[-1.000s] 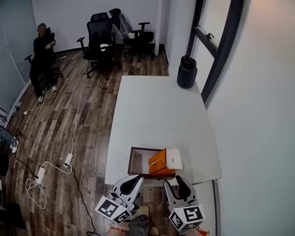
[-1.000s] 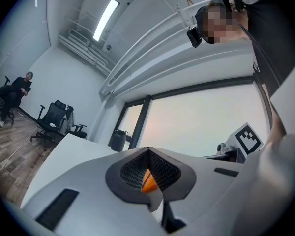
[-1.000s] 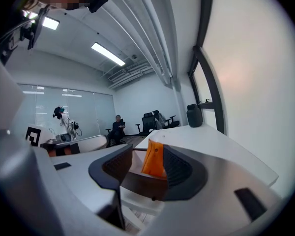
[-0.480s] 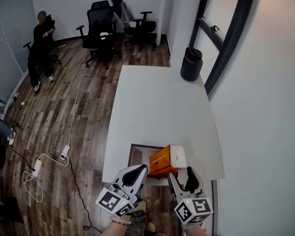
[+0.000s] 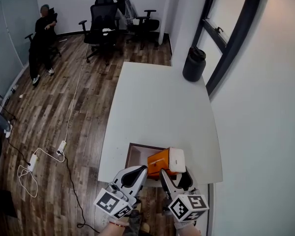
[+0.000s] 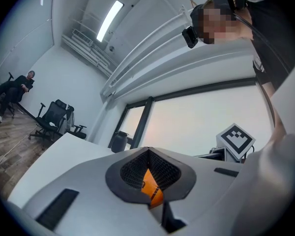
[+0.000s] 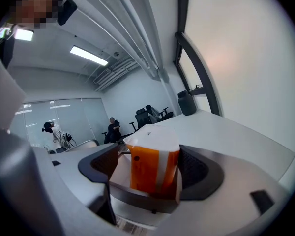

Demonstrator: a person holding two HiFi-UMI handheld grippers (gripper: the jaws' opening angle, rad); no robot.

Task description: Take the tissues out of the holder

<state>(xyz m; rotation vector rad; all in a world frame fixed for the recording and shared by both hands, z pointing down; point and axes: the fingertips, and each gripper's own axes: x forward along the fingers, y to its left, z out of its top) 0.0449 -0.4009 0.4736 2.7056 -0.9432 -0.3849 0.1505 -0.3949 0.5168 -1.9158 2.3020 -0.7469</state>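
At lower centre, the right gripper (image 5: pixel 175 177) is opening its jaws around the orange tissue pack (image 5: pixel 162 162), which, unsupported, could topple into the holder (image 5: pixel 130 157); the left gripper (image 5: pixel 137 172) is pressed together.

No legible text, brand or number in any view.
Only black-and-white square patterns on the left marker cube (image 5: pixel 111 206) and right marker cube (image 5: pixel 188 208); orange tissue pack (image 7: pixel 152 168) without readable print; striped barcode-like label (image 7: pixel 132 226) too blurred to read.
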